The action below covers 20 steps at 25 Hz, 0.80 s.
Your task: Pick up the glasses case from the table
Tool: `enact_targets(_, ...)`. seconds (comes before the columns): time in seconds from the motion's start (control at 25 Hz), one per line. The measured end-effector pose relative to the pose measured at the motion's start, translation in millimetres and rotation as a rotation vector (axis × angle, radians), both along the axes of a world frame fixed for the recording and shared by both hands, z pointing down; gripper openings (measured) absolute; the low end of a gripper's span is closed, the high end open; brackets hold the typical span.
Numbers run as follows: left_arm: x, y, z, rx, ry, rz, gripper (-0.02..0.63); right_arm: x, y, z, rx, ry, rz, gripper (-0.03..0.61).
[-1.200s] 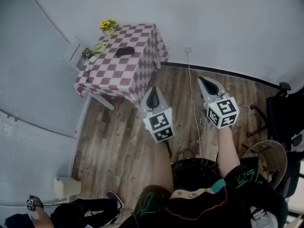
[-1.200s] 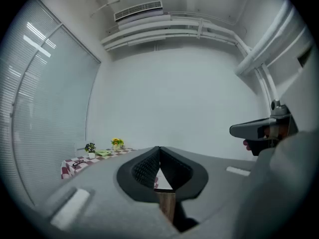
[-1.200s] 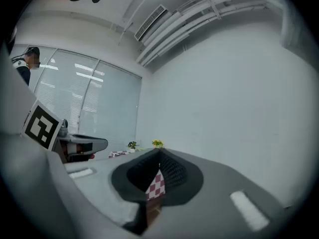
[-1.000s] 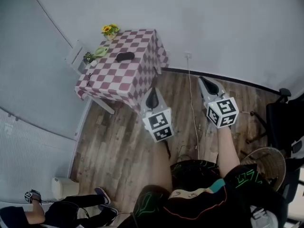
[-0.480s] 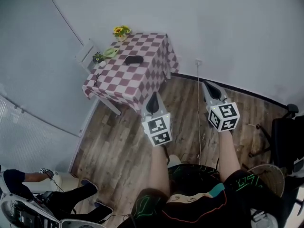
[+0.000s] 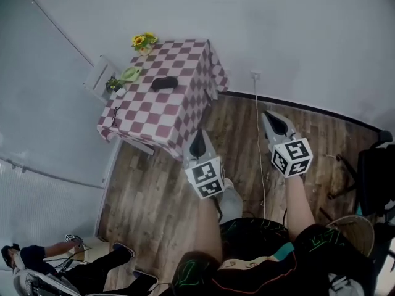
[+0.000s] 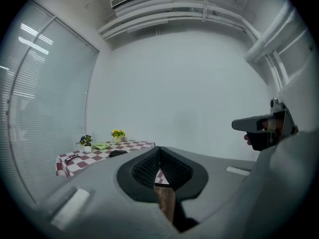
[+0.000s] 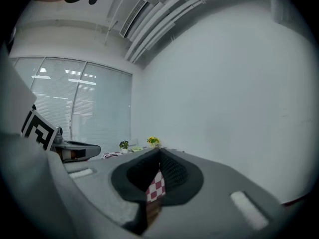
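Note:
The black glasses case lies on the red-and-white checkered table at the far left of the room; it also shows small in the left gripper view. Both grippers hang in mid-air over the wooden floor, well short of the table. My left gripper points towards the table's near corner, its jaws shut with nothing between them. My right gripper is held beside it to the right, also shut and empty.
On the table stand a sunflower pot, a green plate, a small plant and a pair of eyeglasses. A white chair is behind it. A cable runs across the floor. Another person sits at bottom left.
The view has shifted and the table now looks a little larger and nearer. Both grippers have dropped slightly towards it, still shut. The person at bottom left has moved.

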<state>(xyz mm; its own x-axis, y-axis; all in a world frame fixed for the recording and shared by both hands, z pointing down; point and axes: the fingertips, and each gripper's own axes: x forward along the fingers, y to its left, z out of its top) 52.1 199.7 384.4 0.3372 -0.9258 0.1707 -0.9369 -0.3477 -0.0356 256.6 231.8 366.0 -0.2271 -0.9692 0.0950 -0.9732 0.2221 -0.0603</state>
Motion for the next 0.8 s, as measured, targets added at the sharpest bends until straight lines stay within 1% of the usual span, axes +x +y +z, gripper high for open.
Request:
enact_targets(0.16,7,-49,12,-0.034,0.004,0.018,0.009,7,-48,5,-0.023,0.004,0.015,0.003)
enact_targets(0.28,7,-90,19,-0.059,0.023,0.013,0.009,6,-89,7,-0.031,0.009,0.012,0.003)
enact_targets(0.4,2,-129,26,-0.075,0.033,0.002,0.009,-2,-127,6,-0.018,0.016,-0.008,0.004)
enact_targets(0.56,-6,-176,34,-0.090,0.034,-0.007,0.009,-6,-174,6,-0.004,0.007,0.000,0.006)
enact_targets(0.64,-11,-198,37,-0.100,0.034,-0.013,0.009,-9,-195,7,-0.009,0.002,-0.014,0.112)
enact_targets(0.8,-14,-230,43,-0.103,0.032,-0.015,0.009,-12,-228,12,-0.018,-0.004,-0.016,0.121)
